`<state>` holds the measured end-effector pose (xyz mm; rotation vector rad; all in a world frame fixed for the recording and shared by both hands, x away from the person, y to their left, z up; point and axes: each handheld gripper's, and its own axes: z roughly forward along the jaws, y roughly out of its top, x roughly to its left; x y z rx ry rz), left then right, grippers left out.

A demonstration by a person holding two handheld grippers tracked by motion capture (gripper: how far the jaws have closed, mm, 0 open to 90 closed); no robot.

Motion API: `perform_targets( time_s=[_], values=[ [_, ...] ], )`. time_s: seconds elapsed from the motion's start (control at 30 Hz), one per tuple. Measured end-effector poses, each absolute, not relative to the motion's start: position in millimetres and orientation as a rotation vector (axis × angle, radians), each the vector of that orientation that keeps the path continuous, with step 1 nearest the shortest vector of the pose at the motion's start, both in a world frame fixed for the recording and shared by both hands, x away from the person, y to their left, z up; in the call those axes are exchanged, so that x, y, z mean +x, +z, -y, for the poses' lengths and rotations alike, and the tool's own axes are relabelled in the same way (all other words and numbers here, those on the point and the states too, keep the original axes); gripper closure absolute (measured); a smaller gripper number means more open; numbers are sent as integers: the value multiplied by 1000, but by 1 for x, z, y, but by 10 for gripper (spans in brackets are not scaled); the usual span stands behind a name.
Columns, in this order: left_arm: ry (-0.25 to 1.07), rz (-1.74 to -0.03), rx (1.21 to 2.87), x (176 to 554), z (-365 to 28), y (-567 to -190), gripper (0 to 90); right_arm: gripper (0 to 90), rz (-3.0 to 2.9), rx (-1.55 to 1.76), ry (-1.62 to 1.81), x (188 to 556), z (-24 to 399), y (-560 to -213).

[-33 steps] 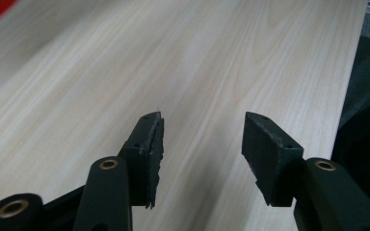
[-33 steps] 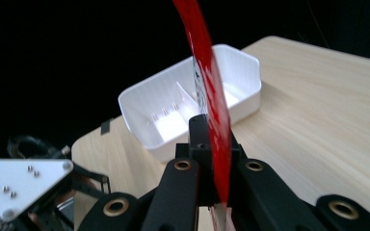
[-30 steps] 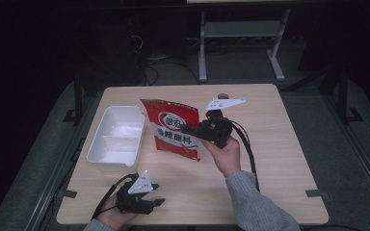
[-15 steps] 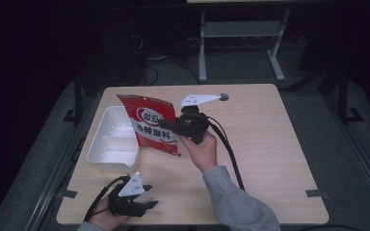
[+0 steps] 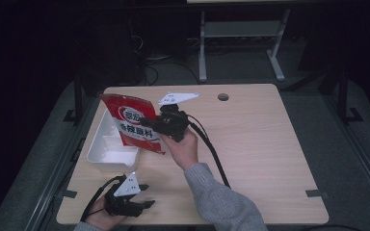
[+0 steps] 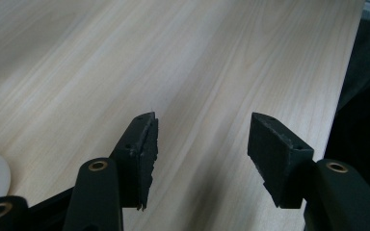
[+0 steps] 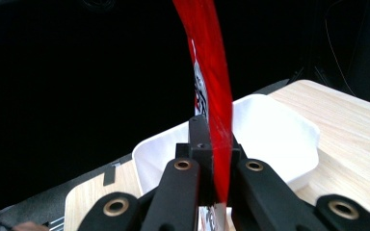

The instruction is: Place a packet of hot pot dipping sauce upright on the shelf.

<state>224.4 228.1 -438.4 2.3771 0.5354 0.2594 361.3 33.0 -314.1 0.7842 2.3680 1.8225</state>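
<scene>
High view: the right tool (image 5: 147,121) has its jaws clamped on a red snack pouch (image 5: 136,129), held upright and off the tabletop (image 5: 260,144). The pouch hangs partly over the near right corner of a white tray (image 5: 107,156) that sits toward nine o'clock on the tabletop. Its lower edge looks to be past the tray's rim on the three o'clock side, though I cannot tell if it touches.

Right gripper view: the pouch (image 7: 214,72) runs edge-on between the two black jaws, pinched tight, with the tray (image 7: 274,130) open and empty just beyond.

Left tool (image 5: 142,195) rests low at seven o'clock, well apart from the tray. Its jaws have just been opening. In the left gripper view they stand wide with only bare wood between them (image 6: 202,154).

My reading: this is the carry step, bringing the pouch to the tray. The next move calls for shifting the pouch further toward nine o'clock until it clears the rim, laying it flat, then letting go. A tall pouch set down on edge may tip out.
</scene>
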Motion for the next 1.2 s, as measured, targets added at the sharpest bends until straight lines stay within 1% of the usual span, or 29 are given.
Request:
perform_targets(
  time_s=[0.17, 0.47, 0.77, 1.2],
  values=[
    [257, -528, 2384, 225, -228, -440, 406, 899, -2379, 772, 1818, 364, -50, -315],
    [249, -525, 2392, 225, -228, -442, 401, 899, -2379, 767, 1818, 369, -76, -319],
    [265, -539, 2384, 227, -233, -441, 392, 898, -2390, 792, 1792, 376, -96, -332],
    [252, -528, 2394, 227, -231, -443, 392, 899, -2398, 778, 1790, 378, -121, -336]
  ],
)
